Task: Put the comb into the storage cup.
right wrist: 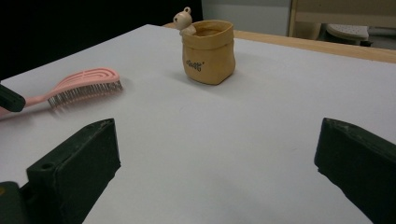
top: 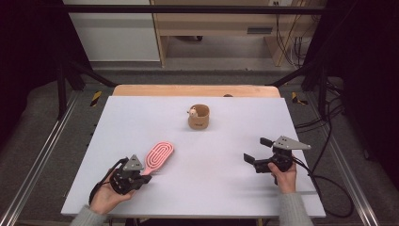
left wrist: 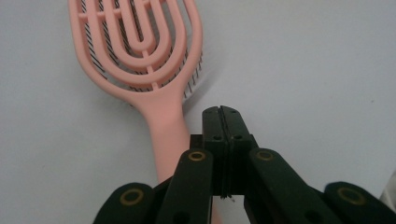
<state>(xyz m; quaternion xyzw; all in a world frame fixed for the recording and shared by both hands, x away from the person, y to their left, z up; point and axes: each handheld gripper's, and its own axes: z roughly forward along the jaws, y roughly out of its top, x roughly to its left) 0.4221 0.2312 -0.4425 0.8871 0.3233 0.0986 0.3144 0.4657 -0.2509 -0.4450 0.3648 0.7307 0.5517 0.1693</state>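
White worktop (top: 202, 155) fills the scene, with a wooden edge at the far side and dark frame rails to left and right. A pink brush (top: 158, 157) lies flat at the near left, bristles down, its handle pointing toward the person. The left tongs (top: 139, 179) are seen pressed together with nothing between them, just beside the handle, on its right side in the left gripper view; the brush (left wrist: 140, 51) is not gripped. The right tongs (top: 258, 150) are held wide apart over bare worktop at the near right, well apart from everything. A tan pouch (top: 199, 117) with a small bear figure at its rim stands upright toward the far middle.

If the brush is to be picked up, the left tongs must first be opened, then shifted across so the handle sits squarely between them. The grip is best taken on the narrow neck, since the handle is smooth and could be pushed aside by an off-centre close.
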